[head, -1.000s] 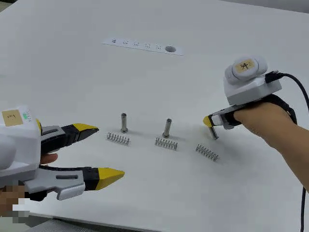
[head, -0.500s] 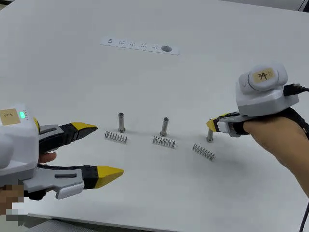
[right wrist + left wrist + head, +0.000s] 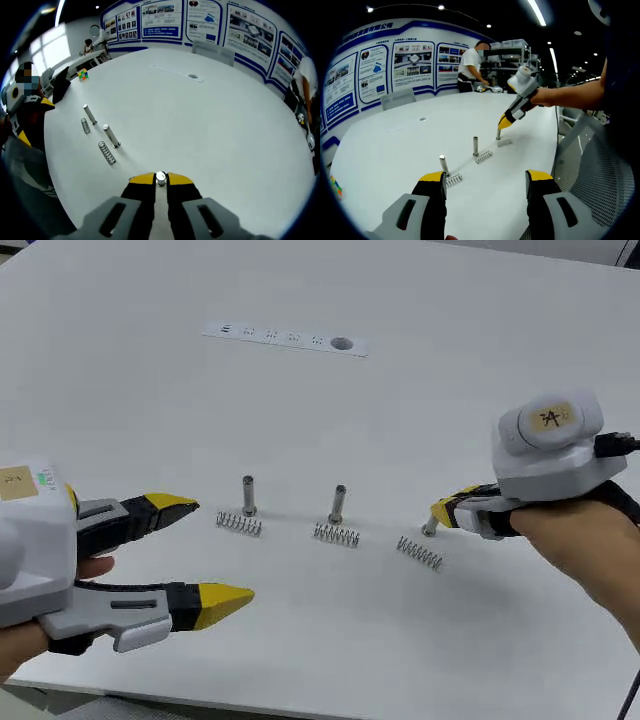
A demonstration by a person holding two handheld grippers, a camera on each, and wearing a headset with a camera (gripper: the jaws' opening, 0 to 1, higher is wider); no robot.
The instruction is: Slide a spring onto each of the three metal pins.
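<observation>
Three short metal pins stand in a row on the white table (image 3: pixel 330 640): left pin (image 3: pixel 248 495), middle pin (image 3: pixel 338 504), right pin (image 3: pixel 430 527). A small spring lies just in front of each: left spring (image 3: pixel 240 524), middle spring (image 3: pixel 336 534), right spring (image 3: pixel 419 553). My right gripper (image 3: pixel 445 512) is shut on the top of the right pin (image 3: pixel 160 178), which leans a little. My left gripper (image 3: pixel 200 550) hovers open at the near left, short of the left pin (image 3: pixel 442 164) and left spring (image 3: pixel 454 179), with nothing between its fingers.
A flat white socket strip (image 3: pixel 285 337) lies farther back on the table. A colour cube (image 3: pixel 83 75) sits near the table's far edge. A person (image 3: pixel 472 65) stands at a bench beyond the table. A mesh chair (image 3: pixel 590 165) stands beside the table edge.
My right hand has drawn slightly right and lower while still gripping the right pin. The left gripper has stayed open in place; the head view has drifted a little.
</observation>
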